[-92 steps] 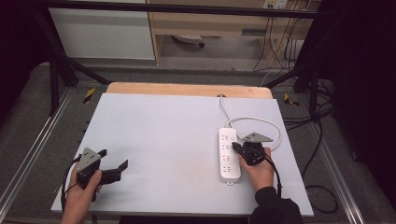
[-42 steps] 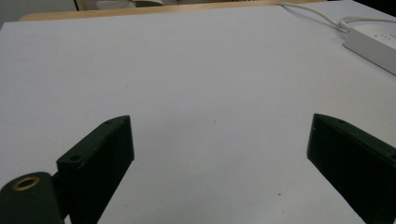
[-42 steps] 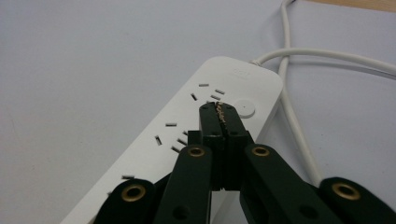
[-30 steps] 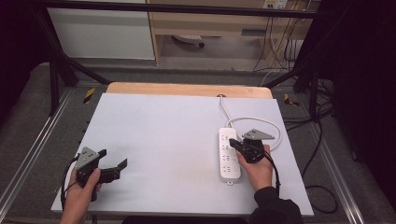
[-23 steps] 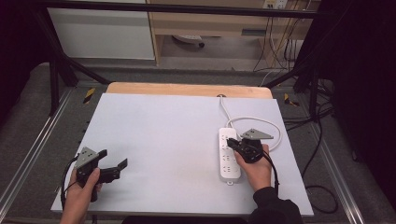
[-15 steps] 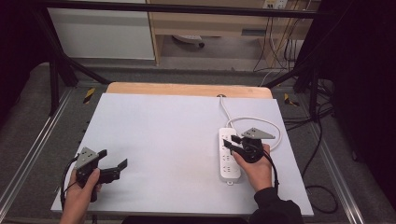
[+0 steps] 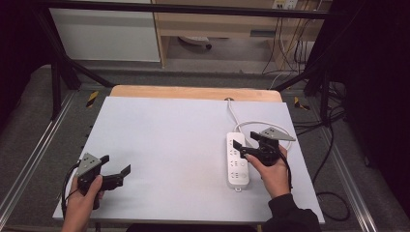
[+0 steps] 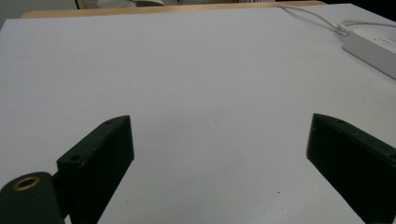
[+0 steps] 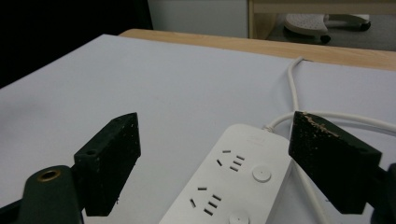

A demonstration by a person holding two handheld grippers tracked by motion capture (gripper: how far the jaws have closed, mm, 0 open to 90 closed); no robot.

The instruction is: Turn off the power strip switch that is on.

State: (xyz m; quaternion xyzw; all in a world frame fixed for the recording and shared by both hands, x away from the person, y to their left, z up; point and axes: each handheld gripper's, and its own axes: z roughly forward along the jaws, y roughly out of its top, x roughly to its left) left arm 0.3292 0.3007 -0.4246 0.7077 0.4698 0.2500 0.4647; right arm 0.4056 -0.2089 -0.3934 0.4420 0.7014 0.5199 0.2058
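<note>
A white power strip (image 7: 238, 162) lies on the right half of the white table top (image 7: 179, 140), and its white cable (image 7: 255, 124) loops off toward the far edge. My right gripper (image 7: 240, 149) hovers over the strip's far half, open, its jaws standing either side of the strip's end. In the right gripper view the power strip (image 9: 233, 182) with its sockets and round buttons lies between the spread jaws of the right gripper (image 9: 215, 128). My left gripper (image 7: 116, 165) is held near the front left corner, open and holding nothing. In its own view the left gripper (image 8: 219, 126) faces bare table, with the strip (image 8: 373, 46) far off.
A wooden table edge (image 7: 193, 92) borders the far side of the white top. Dark cables (image 7: 333, 125) hang off to the right of the table. A black frame bar (image 7: 193, 8) crosses above the far side.
My right gripper has crept a little leftward and farther along the power strip, still open. The left gripper has barely moved.
</note>
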